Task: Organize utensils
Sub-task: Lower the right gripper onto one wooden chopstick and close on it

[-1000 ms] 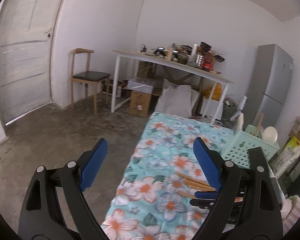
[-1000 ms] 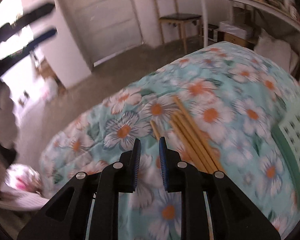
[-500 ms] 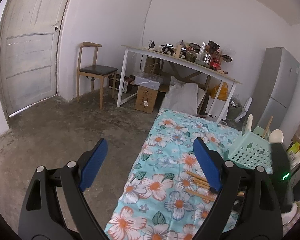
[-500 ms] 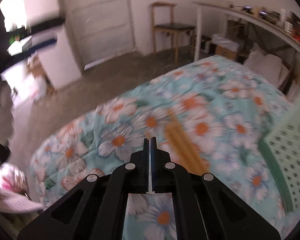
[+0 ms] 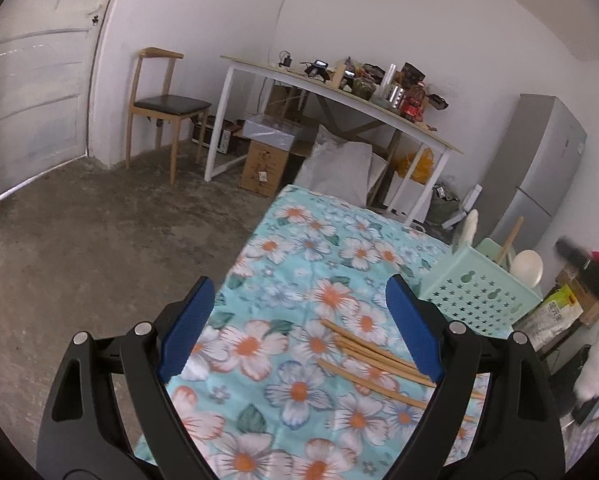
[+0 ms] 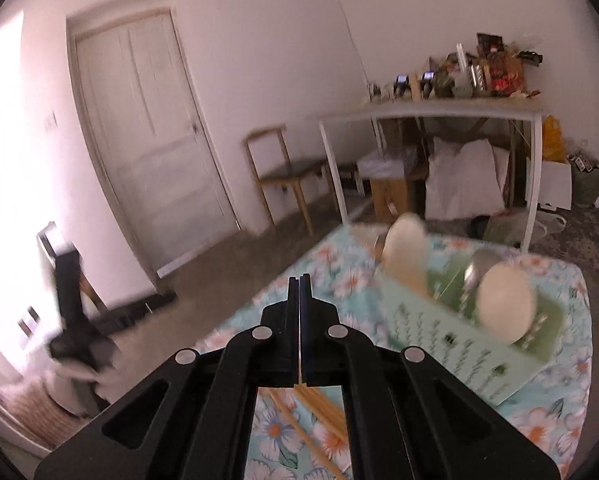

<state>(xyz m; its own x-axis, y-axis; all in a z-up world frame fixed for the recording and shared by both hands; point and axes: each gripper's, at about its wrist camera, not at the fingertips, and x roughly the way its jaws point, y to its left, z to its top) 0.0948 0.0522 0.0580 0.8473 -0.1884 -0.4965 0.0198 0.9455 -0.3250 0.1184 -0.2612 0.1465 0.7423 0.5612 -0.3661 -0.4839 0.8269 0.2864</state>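
Note:
Several wooden chopsticks (image 5: 363, 352) lie on the floral cloth (image 5: 283, 280), just inside the right finger of my left gripper (image 5: 299, 292), which hovers open and holds nothing. Beyond them on the right stands a mint green perforated basket (image 5: 475, 300) with a white spatula (image 5: 469, 226), a wooden handle (image 5: 509, 240) and a white spoon (image 5: 527, 266) standing in it. My right gripper (image 6: 299, 280) is shut, raised above the chopsticks (image 6: 323, 412) and pointing left of the basket (image 6: 451, 336). Nothing shows past its tips. The picture is blurred.
The cloth-covered table ends at the left on bare concrete floor (image 5: 99, 240). A white desk (image 5: 339, 92) loaded with clutter, a wooden chair (image 5: 163, 108), boxes and a grey fridge (image 5: 539, 168) stand along the far wall. A white door (image 6: 147, 128) is at the left.
The right gripper's jaws closed down by the chopsticks, then it rose and swung toward the basket. The left gripper stayed open and drifted slightly, so the chopsticks show more fully.

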